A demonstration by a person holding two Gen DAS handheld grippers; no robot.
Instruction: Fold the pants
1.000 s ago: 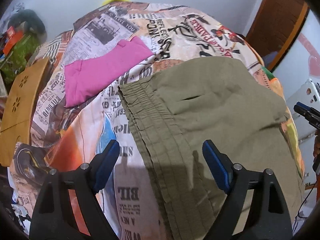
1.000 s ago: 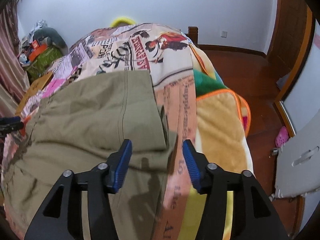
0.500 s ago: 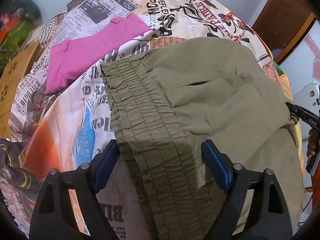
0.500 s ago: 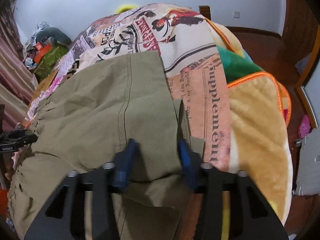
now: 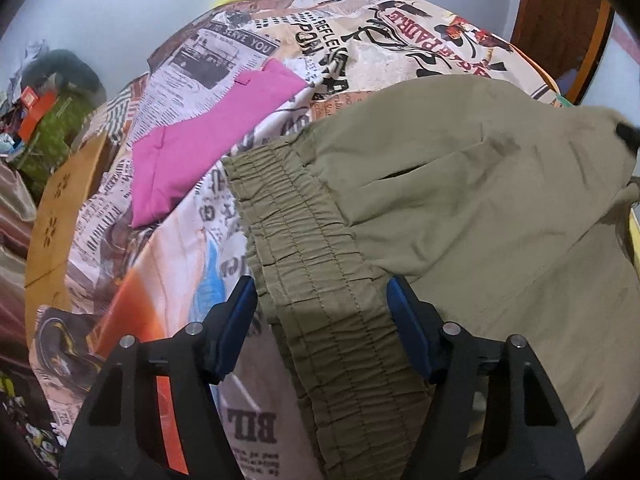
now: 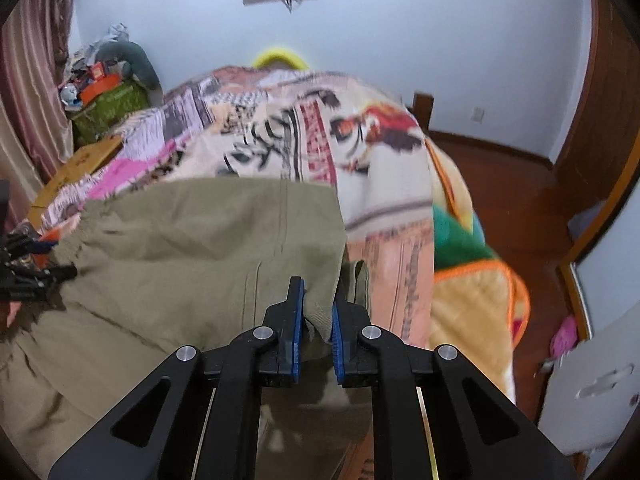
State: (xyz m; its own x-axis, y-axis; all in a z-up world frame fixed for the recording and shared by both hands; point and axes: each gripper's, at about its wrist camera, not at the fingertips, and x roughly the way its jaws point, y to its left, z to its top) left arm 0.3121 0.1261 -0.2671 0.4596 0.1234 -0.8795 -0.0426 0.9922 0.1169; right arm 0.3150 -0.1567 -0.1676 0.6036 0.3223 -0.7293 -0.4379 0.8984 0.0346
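Olive-green pants (image 5: pixel 460 208) lie on a bed with a newspaper-print cover (image 5: pixel 280 40). Their elastic waistband (image 5: pixel 304 256) runs between the fingers of my left gripper (image 5: pixel 322 312), which is open around it with the blue pads still apart. In the right wrist view my right gripper (image 6: pixel 316 312) is shut on the pants' leg hem (image 6: pixel 320 300) and lifts the cloth off the bed. The pants (image 6: pixel 200 248) spread to the left there. The right gripper's tip (image 5: pixel 626 134) shows at the right edge of the left wrist view.
A folded pink garment (image 5: pixel 208 136) lies on the bed beyond the waistband. A cardboard box (image 5: pixel 60 216) and clutter (image 6: pixel 104 92) stand to the left of the bed. A yellow and orange blanket (image 6: pixel 472 300) hangs off the bed's right side over the wooden floor (image 6: pixel 512 208).
The right gripper has closed on the leg hem and lifted it, raising the cloth. The left gripper has moved forward so the waistband sits between its open fingers.
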